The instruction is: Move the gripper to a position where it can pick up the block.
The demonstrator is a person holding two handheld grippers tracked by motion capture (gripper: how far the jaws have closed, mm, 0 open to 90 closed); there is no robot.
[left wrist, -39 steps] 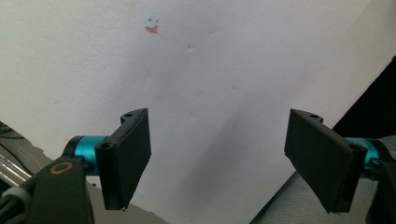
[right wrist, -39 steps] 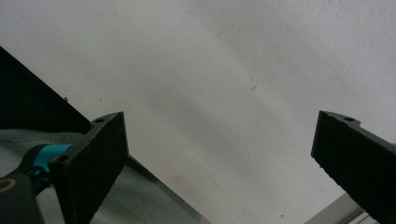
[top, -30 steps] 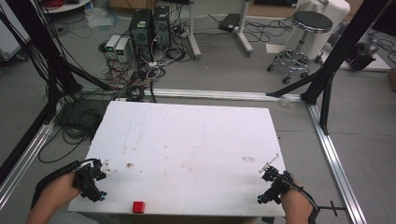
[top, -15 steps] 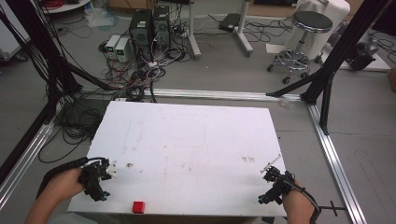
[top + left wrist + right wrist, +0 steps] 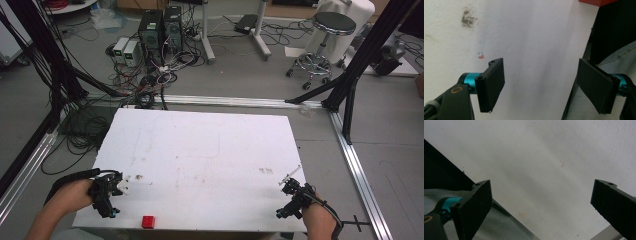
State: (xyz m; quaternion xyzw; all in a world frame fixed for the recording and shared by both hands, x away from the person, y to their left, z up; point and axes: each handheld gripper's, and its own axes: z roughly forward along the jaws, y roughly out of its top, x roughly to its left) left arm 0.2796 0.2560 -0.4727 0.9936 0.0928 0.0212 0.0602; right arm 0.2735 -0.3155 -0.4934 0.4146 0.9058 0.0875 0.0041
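Observation:
A small red block [image 5: 147, 221] lies at the front edge of the white table [image 5: 200, 155]; its corner [image 5: 596, 2] also peeks into the top of the left gripper view. My left gripper [image 5: 106, 196] hovers at the table's front left, a short way left of the block, with its jaws wide apart and nothing between them [image 5: 541, 85]. My right gripper [image 5: 292, 197] is at the front right corner, also open and empty [image 5: 541, 205], over bare table surface.
The table top carries faint smudges and pen marks [image 5: 467, 18]. Beyond it on the floor are computer towers [image 5: 160, 27], tangled cables [image 5: 150, 80], a stool [image 5: 325, 35] and black frame posts [image 5: 360, 60]. Aluminium rails [image 5: 360, 165] border the table.
My left gripper has shifted to the right, nearer the red block. The right gripper has hardly moved.

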